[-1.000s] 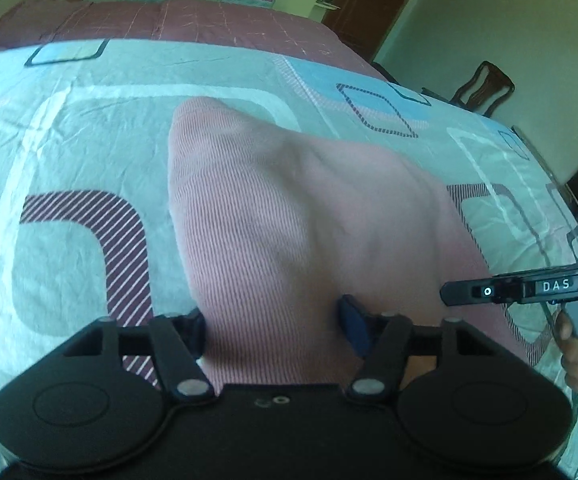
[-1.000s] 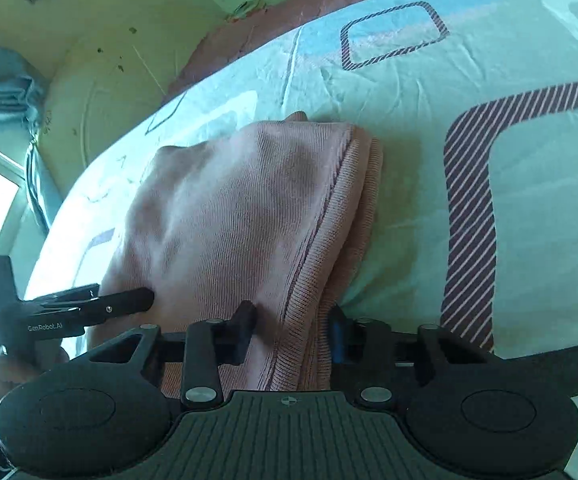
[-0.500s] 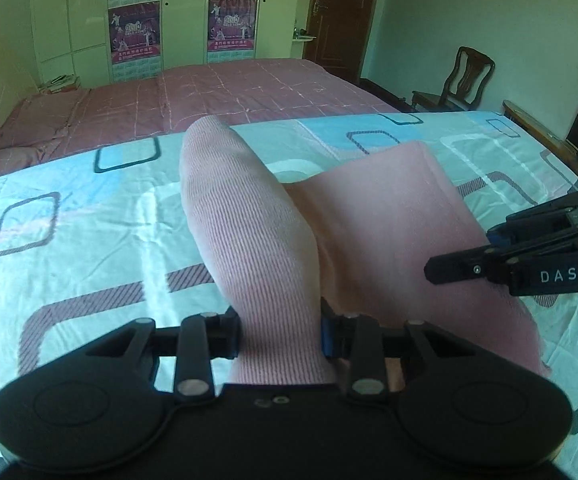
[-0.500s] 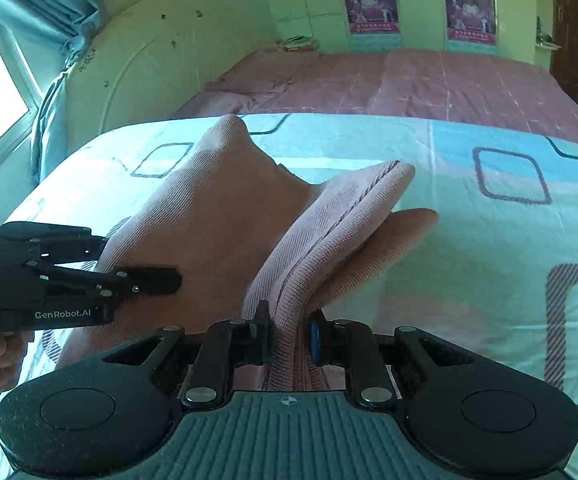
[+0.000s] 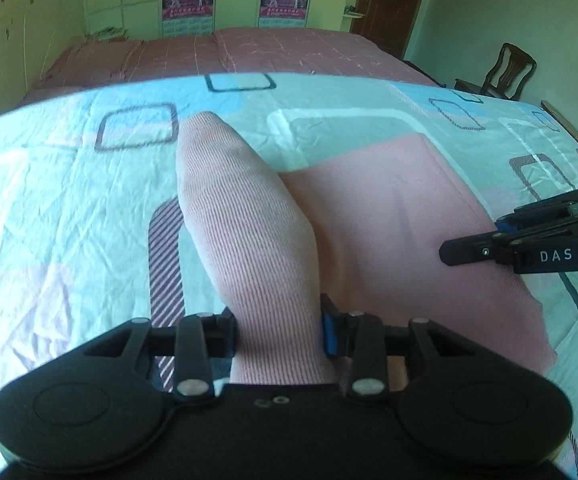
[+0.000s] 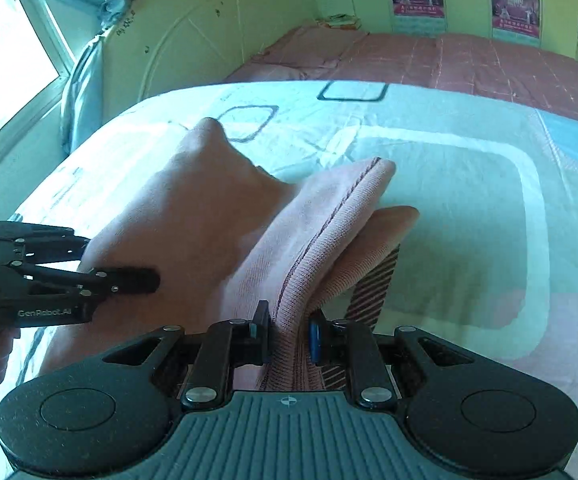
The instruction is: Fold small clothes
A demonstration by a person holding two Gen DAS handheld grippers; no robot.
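Note:
A pink ribbed garment [image 5: 389, 220] lies partly flat on the patterned bed sheet [image 5: 69, 220], with its near edge lifted. My left gripper [image 5: 279, 320] has a thick raised fold of it between its pads; the jaws are opening while the cloth still fills the gap. My right gripper [image 6: 289, 328] is shut on the garment's [image 6: 193, 208] seamed hem, which rises in a ridge. Each gripper shows in the other's view: the right gripper [image 5: 477, 236] at the garment's right edge, the left gripper [image 6: 119, 262] at its left.
The sheet [image 6: 469, 200] spreads wide to both sides of the garment. A pink quilt [image 5: 289, 52] covers the far bed. A wooden chair [image 5: 509, 68] and a door [image 5: 389, 0] stand at the right; a window [image 6: 5, 48] and a headboard [image 6: 193, 40] at the left.
Both grippers have lifted the garment's near edge and carried it toward the far side. The flat cloth has bunched into raised folds. The left jaws narrowed on the fold, then widened a little.

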